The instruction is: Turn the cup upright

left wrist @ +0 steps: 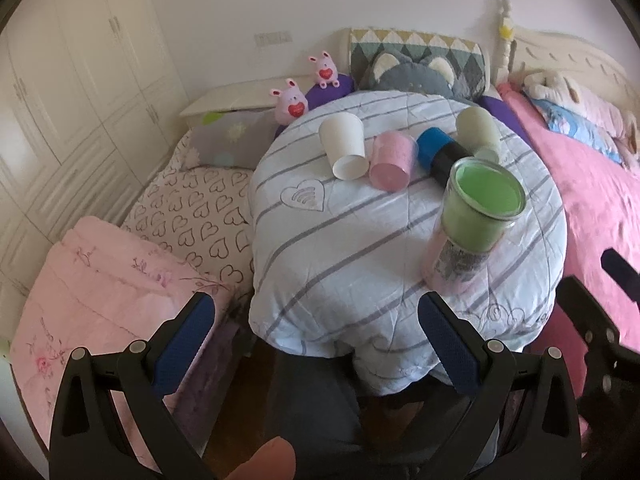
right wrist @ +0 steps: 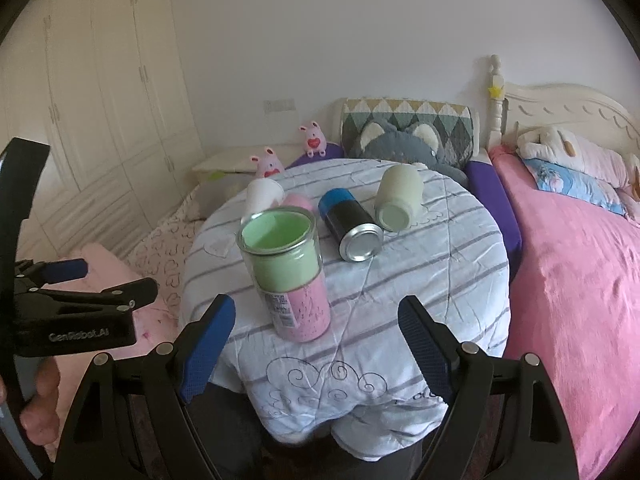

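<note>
A round table (left wrist: 360, 264) (right wrist: 420, 280) under a striped quilt carries several cups. A green and pink cup (left wrist: 472, 220) (right wrist: 286, 268) stands near the front edge with its mouth down and its flat green base up. A white cup (left wrist: 345, 145) (right wrist: 262, 196), a pink cup (left wrist: 392, 160) (right wrist: 298, 201), a blue and black cup (left wrist: 440, 156) (right wrist: 352, 224) and a pale green cup (left wrist: 478, 132) (right wrist: 398, 196) lie on their sides behind it. My left gripper (left wrist: 316, 344) is open and empty, below the table's front edge. My right gripper (right wrist: 316, 344) is open and empty, just in front of the green and pink cup.
A bed with a pink cover (left wrist: 600, 200) (right wrist: 580, 280) lies to the right. A folded pink quilt (left wrist: 100, 280) and a heart-print bed (left wrist: 200, 208) lie to the left. Plush toys (left wrist: 292, 100) and a grey cat cushion (left wrist: 412, 74) sit behind the table. A white wardrobe (left wrist: 80, 80) stands far left.
</note>
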`<state>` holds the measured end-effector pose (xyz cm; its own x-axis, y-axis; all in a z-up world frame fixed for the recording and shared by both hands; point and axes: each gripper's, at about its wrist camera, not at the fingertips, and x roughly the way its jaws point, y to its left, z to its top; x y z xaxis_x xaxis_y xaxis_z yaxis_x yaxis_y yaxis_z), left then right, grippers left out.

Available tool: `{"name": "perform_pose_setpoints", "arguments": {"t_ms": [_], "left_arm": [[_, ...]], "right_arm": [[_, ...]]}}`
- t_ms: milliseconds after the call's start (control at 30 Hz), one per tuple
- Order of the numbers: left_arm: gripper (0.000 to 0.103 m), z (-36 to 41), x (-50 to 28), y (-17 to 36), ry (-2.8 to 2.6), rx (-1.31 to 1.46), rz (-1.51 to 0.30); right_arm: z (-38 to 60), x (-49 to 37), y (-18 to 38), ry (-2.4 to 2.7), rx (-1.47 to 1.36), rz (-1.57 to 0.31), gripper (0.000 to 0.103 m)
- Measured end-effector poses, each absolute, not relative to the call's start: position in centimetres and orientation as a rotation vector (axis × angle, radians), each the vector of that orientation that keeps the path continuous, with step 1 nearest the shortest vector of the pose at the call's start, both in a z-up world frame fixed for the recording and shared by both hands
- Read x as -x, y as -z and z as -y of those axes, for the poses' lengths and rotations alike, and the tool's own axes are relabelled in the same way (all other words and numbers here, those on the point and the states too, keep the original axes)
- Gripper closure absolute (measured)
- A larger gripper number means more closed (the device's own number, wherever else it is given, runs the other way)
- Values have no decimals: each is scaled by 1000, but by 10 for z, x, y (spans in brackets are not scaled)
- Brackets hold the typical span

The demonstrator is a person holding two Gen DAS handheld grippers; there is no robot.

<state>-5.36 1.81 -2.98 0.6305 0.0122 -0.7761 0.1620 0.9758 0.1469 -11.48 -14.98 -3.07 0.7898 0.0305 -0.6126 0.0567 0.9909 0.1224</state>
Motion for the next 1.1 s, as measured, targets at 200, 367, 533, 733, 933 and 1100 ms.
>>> {"name": "perform_pose_setpoints", "arguments": {"t_ms": [200,367,533,733,933,1100], "left_arm": [[1,-22,60,29,94,-208,-889],[0,-25,64,27,100,-200,-886],[1,-25,66,27,107,-203,-884],[1,-25,67,26,101,-192,-885],[1,-32,77,19,59,-179,-844],[0,-38,119,-5,9,-165,-652]], "right_arm": [[153,112,29,30,-143,-670,18],[149,111,29,23,-132,-679,18],[143,111,29,10,-128,-679,18],[139,111,27,9,-124,-678,18],[139,112,23,26,-140,-683,18],[142,129,6,81,-170,-638,18]]}}
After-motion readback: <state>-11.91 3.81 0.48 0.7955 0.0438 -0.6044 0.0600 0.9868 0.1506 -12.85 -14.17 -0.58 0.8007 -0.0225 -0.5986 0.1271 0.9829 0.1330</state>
